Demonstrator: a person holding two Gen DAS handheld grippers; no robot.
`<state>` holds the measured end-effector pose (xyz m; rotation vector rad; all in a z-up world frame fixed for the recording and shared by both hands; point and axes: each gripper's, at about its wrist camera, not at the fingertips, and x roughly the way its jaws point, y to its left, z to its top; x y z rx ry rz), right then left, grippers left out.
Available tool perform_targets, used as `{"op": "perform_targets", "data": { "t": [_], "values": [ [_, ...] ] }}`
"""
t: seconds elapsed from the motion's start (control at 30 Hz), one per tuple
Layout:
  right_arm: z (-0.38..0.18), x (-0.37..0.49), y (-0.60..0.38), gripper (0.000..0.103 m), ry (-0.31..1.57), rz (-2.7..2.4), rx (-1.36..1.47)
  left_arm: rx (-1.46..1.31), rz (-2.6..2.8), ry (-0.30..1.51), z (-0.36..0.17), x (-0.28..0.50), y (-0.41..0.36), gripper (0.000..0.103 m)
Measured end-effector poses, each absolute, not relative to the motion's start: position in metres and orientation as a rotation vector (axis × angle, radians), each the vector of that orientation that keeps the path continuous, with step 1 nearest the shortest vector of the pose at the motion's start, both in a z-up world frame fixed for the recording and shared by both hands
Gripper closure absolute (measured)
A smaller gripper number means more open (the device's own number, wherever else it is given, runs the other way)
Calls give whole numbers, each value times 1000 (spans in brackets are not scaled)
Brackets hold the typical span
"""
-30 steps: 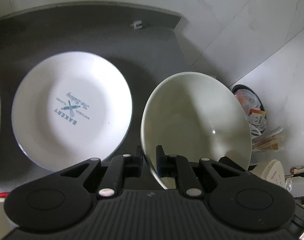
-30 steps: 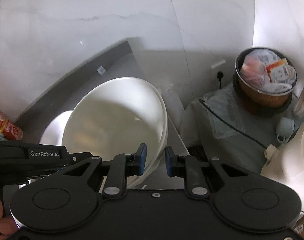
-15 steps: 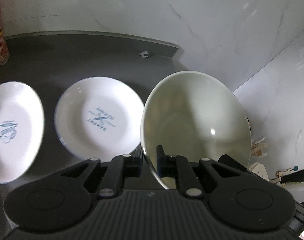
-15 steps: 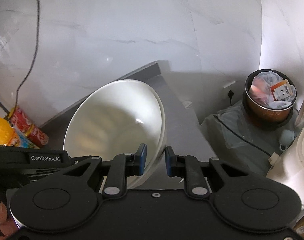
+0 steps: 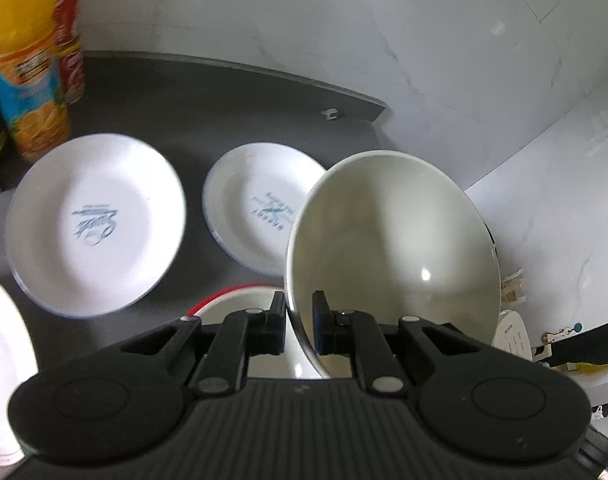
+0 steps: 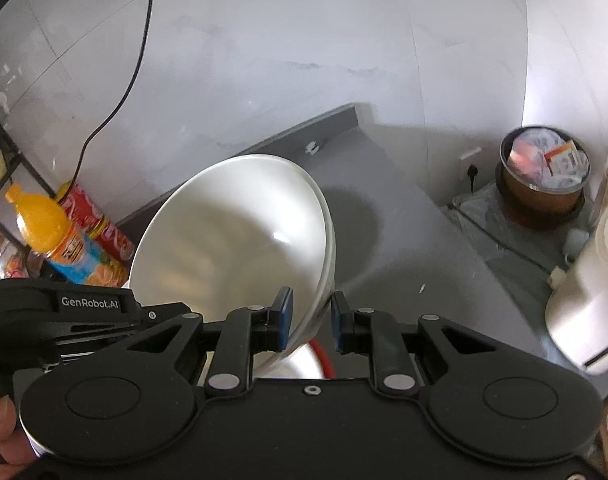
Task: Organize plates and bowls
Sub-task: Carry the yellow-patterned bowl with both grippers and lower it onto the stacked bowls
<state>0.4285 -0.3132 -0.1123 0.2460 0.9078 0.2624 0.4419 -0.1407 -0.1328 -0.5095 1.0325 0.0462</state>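
Here left gripper (image 5: 298, 322) fingers (image 5: 277, 322) pinch the tilted bowl (image 5: 392, 240).

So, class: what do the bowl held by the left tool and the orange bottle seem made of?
Bowl: probably glazed ceramic, being glossy white with a sharp highlight. Orange bottle: likely clear plastic with a printed label; the drink's colour shows through.

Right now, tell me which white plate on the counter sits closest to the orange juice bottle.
The plate with the script logo, on the left. The orange juice bottle stands just behind its rim, while the BAKERY plate lies further right, partly hidden by the held bowl.
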Motion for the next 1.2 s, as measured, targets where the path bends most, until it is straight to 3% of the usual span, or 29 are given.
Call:
{"op": "perform_targets", "data": {
  "t": [0.43,1.2],
  "values": [
    [-124,381,-284,82,983,233,231,-522,46,1092,-146,388,-116,92],
    [-155,390,-269,81,1075,258,131,-491,147,1153,-177,376,-112,92]
  ]
}}
